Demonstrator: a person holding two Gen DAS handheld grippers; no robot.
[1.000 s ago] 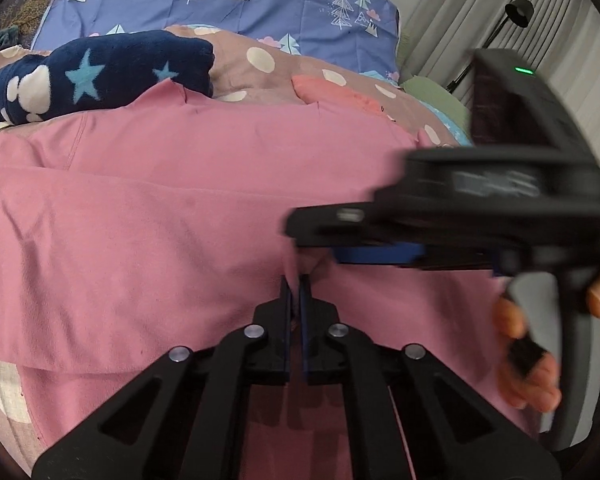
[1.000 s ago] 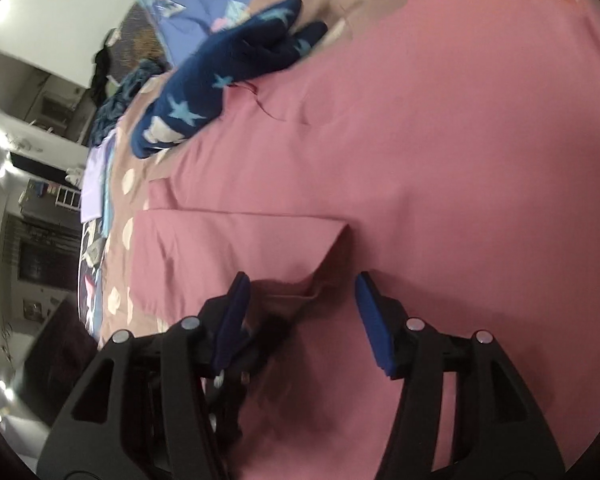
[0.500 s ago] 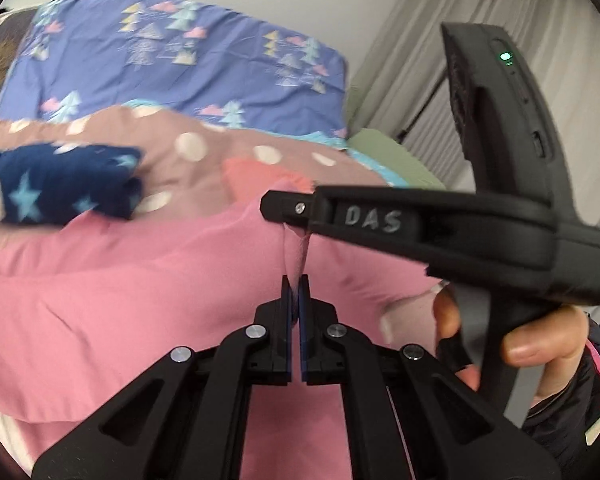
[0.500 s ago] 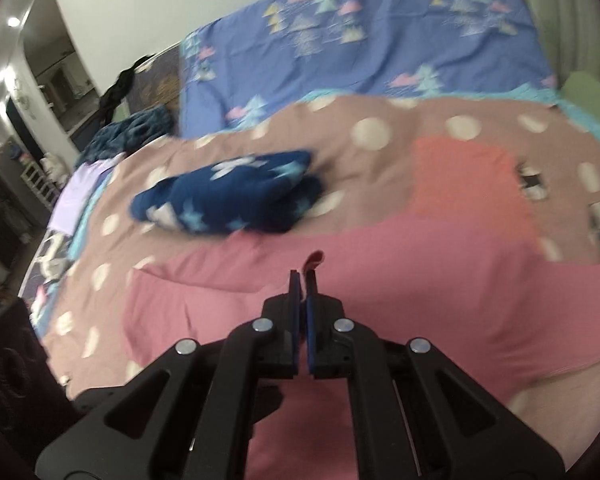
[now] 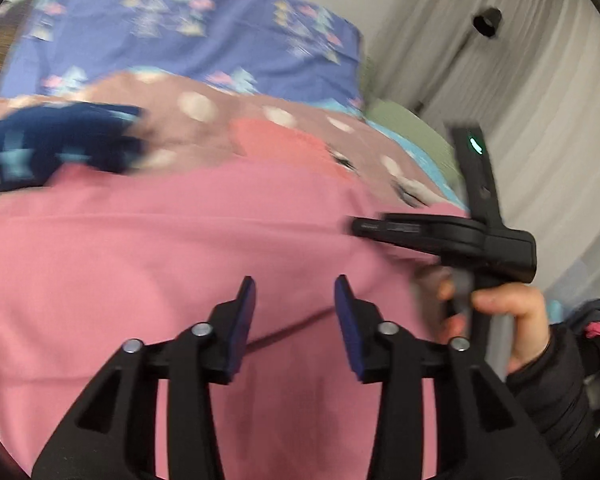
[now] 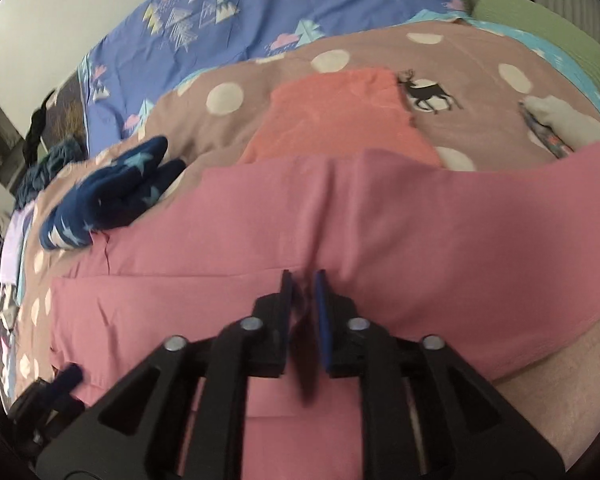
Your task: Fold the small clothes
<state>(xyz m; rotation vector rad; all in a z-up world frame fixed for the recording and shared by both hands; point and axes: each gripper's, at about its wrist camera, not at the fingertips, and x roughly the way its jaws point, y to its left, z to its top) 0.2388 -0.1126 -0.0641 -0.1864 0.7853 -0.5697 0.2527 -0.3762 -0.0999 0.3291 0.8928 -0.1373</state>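
Note:
A pink garment [image 5: 180, 260] lies spread across the bed and fills the lower half of both views. My left gripper [image 5: 295, 300] hovers over it; its jaws are opening, with nothing between them and only flat cloth underneath. In the right wrist view my right gripper [image 6: 302, 292] is low over the pink garment [image 6: 420, 220]. Its jaws are opening a narrow gap, and a raised fold of the pink cloth sits loosely in it. In the left wrist view a hand [image 5: 512, 308] holds the right gripper [image 5: 360, 227] at the garment's right edge.
A rolled navy garment with stars [image 6: 112, 196] lies at the back left, and a folded coral garment [image 6: 340, 116] lies just behind the pink one. Both rest on a brown dotted bed cover [image 6: 480, 92]. A grey item [image 6: 568, 124] lies at the right, with curtains [image 5: 520, 80] beyond.
Both grippers were shut on a pinched fold of pink cloth. The left has let go and opened wide. The right gripper's jaws have parted slightly, and it has swung away to the right.

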